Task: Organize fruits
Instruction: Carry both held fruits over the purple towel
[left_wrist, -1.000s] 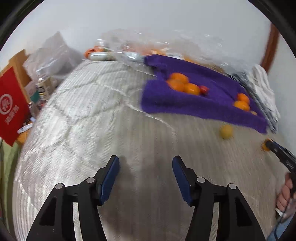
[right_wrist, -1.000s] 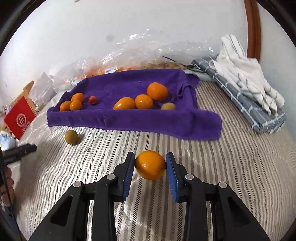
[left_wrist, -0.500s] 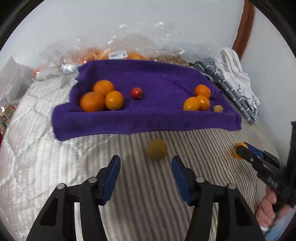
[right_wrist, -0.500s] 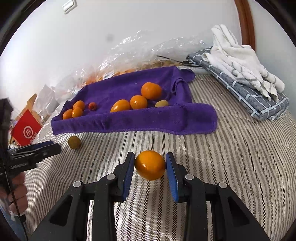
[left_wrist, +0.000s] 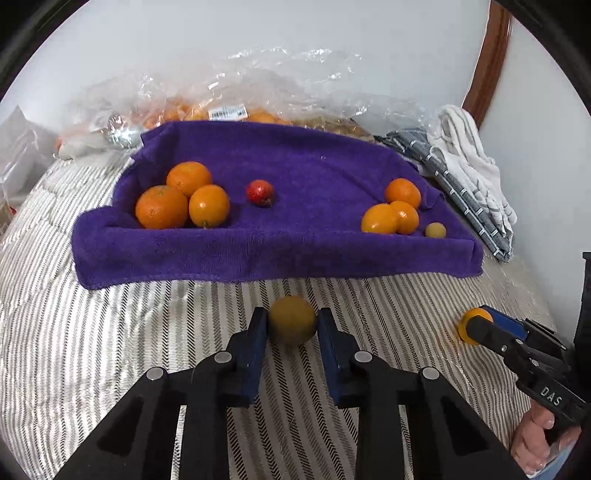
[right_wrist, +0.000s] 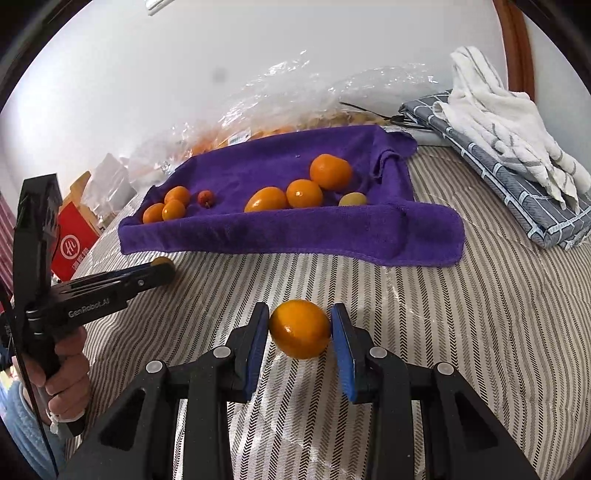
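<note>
Fruits wait sorted on the purple towel (left_wrist: 295, 236); the left claw (left_wrist: 291, 328) brackets an olive fruit (left_wrist: 291, 325), the right claw (right_wrist: 299, 332) pinches an orange (right_wrist: 299, 328), likely bound there.

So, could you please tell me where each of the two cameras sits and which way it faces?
Left wrist: on the left hand-held gripper, looking forward over the striped bedcover at the purple towel; its fingers flank a yellowish-green fruit; the right hand shows at the right edge.
Right wrist: on the right hand-held gripper, facing the same towel from further right; its fingers flank an orange fruit; the left hand shows at the left.
Shared: towel, its fruit, each other's gripper.
</note>
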